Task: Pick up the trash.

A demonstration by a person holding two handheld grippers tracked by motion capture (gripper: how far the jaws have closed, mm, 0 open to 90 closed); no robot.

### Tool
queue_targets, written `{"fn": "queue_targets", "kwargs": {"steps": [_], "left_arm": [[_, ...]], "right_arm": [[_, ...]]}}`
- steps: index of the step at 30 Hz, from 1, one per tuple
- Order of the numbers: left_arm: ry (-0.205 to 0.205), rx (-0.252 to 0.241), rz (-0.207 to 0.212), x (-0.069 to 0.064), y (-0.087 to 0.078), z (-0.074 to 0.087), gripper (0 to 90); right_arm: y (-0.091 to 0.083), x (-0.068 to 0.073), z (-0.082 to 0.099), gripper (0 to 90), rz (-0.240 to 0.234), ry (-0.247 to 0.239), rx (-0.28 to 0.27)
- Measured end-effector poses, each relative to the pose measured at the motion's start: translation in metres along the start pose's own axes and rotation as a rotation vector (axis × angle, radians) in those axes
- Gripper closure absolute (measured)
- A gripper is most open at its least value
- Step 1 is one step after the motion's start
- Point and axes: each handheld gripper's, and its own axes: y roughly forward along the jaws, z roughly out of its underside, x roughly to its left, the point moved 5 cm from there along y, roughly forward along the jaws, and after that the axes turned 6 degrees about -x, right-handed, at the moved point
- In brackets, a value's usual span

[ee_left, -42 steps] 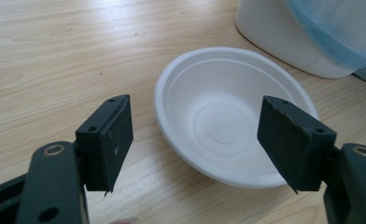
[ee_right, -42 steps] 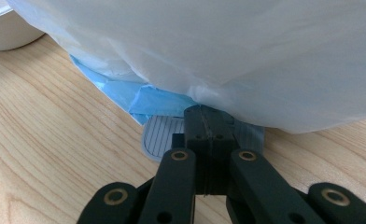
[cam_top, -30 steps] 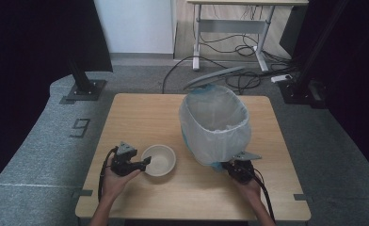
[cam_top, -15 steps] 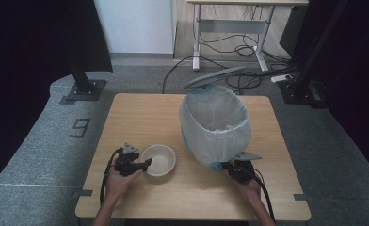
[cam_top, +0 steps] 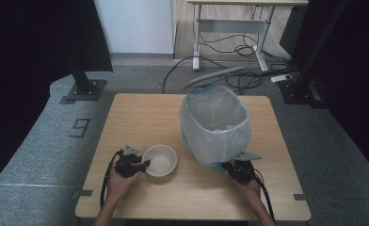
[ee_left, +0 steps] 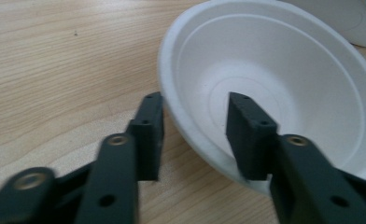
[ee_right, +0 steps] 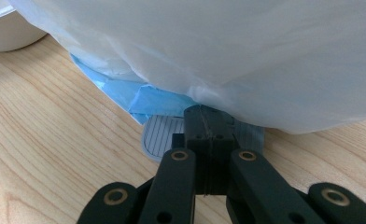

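- Bowl: on table, just left of the lined bin. Looks light, thin, crushable.
- Left gripper: jaws have just been closing, straddling the near rim, not yet pinching. Rim is the grab point; squeeze gently.
- Right gripper: jaws fully together, tips at the bin's pedal.

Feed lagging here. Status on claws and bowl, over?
Left claw closing astride bowl rim, gap left. Right claw shut at foot of bagged bin. Nothing in the way.
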Motion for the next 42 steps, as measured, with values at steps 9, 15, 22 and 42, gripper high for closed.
{"fn": "queue_targets", "kwargs": {"steps": [9,15,22,42], "left_arm": [[-0.035,-0.059,0.041,0.000,-0.008,-0.003,80.7],[-0.044,-0.114,0.085,-0.003,-0.017,-0.008,83.1],[-0.058,-0.156,0.120,-0.005,-0.028,-0.013,84.5],[-0.076,-0.264,0.174,-0.005,-0.063,-0.027,85.4]], "right_arm": [[0.000,0.000,0.000,89.8,0.001,-0.005,0.001],[0.000,0.000,0.000,89.8,-0.001,-0.007,0.003],[0.000,0.000,0.000,89.8,-0.002,-0.009,0.003],[0.000,0.000,-0.001,89.8,-0.004,-0.008,0.006]]}}
